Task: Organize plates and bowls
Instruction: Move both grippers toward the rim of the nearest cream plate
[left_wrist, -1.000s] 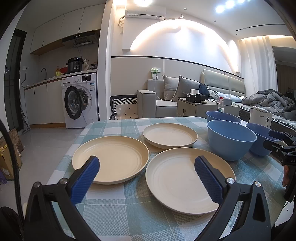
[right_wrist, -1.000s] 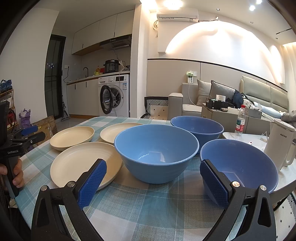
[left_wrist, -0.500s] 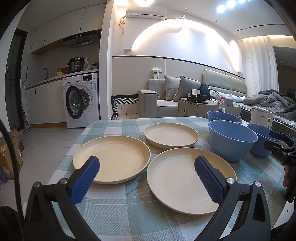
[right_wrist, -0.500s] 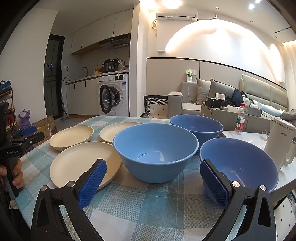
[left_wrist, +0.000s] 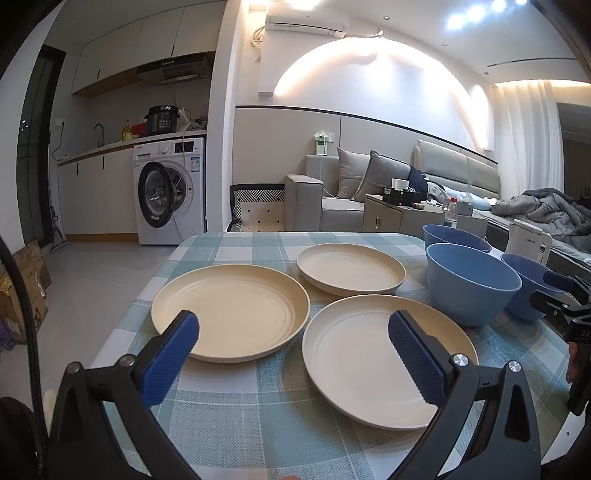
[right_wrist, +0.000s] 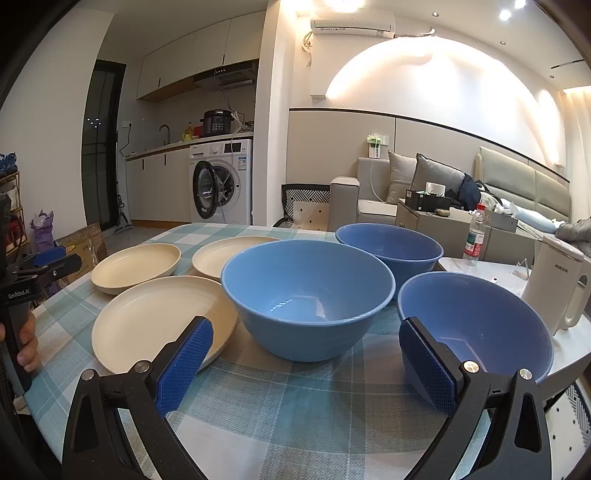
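Observation:
Three cream plates lie on the checked tablecloth (left_wrist: 236, 435): a left plate (left_wrist: 236, 306), a far plate (left_wrist: 351, 267) and a near plate (left_wrist: 362, 354). Three blue bowls stand to their right: a middle bowl (right_wrist: 306, 295), a far bowl (right_wrist: 391, 243) and a near right bowl (right_wrist: 476, 325). My left gripper (left_wrist: 293, 354) hangs open just short of the left and near plates, holding nothing. My right gripper (right_wrist: 306, 369) is open too, in front of the middle and right bowls, with nothing between its pads.
A white kettle (right_wrist: 557, 288) stands right of the bowls on a white surface, with a water bottle (right_wrist: 474, 236) behind it. A hand (right_wrist: 26, 339) holds the left gripper at the table's left edge. Beyond the table are a washing machine (left_wrist: 170, 192) and a sofa (left_wrist: 332, 199).
Both views have shifted only slightly; the left view drifted a little so the plates sit marginally further right. Both grippers stay open and nothing on the table has moved.

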